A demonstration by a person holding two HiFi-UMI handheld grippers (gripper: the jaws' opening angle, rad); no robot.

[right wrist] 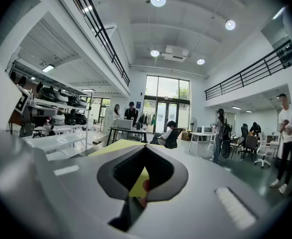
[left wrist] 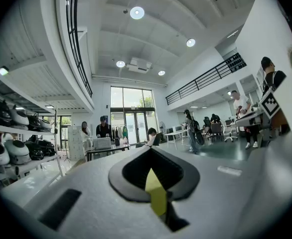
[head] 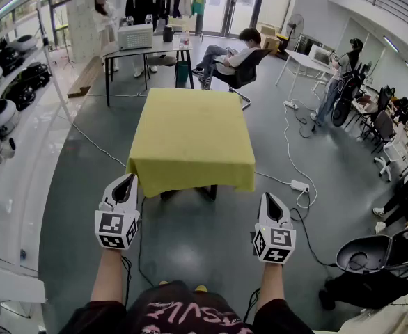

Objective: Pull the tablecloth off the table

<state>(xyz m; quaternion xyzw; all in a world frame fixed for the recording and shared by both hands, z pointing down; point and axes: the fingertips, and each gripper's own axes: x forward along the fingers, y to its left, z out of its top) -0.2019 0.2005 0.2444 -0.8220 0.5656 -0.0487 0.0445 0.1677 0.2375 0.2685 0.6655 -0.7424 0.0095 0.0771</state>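
Grey hall floor (head: 190,256), open-plan, w/ people (head: 235,56) and desks at the back. Mid-room the yellow tablecloth (head: 190,134) lies flat over the tabletop and drapes on every side seen; only the legs (head: 164,195) show under the near hem. Nothing stands on it.

L claw (head: 126,181) and R claw (head: 270,200) are held out in front of the person, approx. level, short of the near edge. The L tip sits near the cloth's near-left corner in the head view but doesn't look to touch it. R is clearly apart from the near-right corner. Both claws are closed and empty — the yellow in each gap reads as cloth beyond, not pinched.

Step in hand: prob. the approach, no grip yet. Next move calls for opening both claws, reaching to the hanging hem — one per corner — clamping on fabric, then pulling back evenly twd the person so the cloth slides off w/o snagging.
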